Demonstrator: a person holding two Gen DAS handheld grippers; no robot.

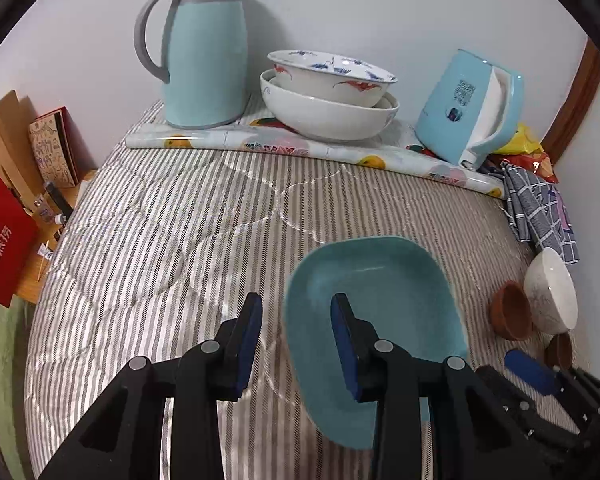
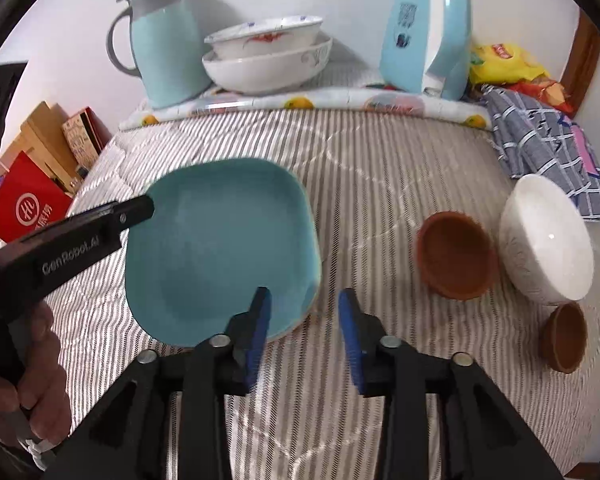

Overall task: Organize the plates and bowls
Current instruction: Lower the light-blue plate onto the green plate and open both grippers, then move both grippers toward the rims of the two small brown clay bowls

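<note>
Teal plate [image 2: 220,248]: rounded-square, glossy, shallow, lying near the front edge of the striped quilt [image 2: 380,168]. Left gripper [image 1: 296,336] spread astride its left rim; right gripper [image 2: 302,320] spread astride its right rim.

A home bedroom is serving as a makeshift dining spot: a striped quilted bedspread [image 1: 188,208] is lying under crockery, with a teal thermos jug [image 1: 204,52], stacked white bowls [image 1: 328,92] and an electric kettle [image 1: 468,108] standing against a plain white wall. Snack packets [image 2: 500,60] and cardboard boxes [image 1: 8,128] are crowding the edges.
</note>
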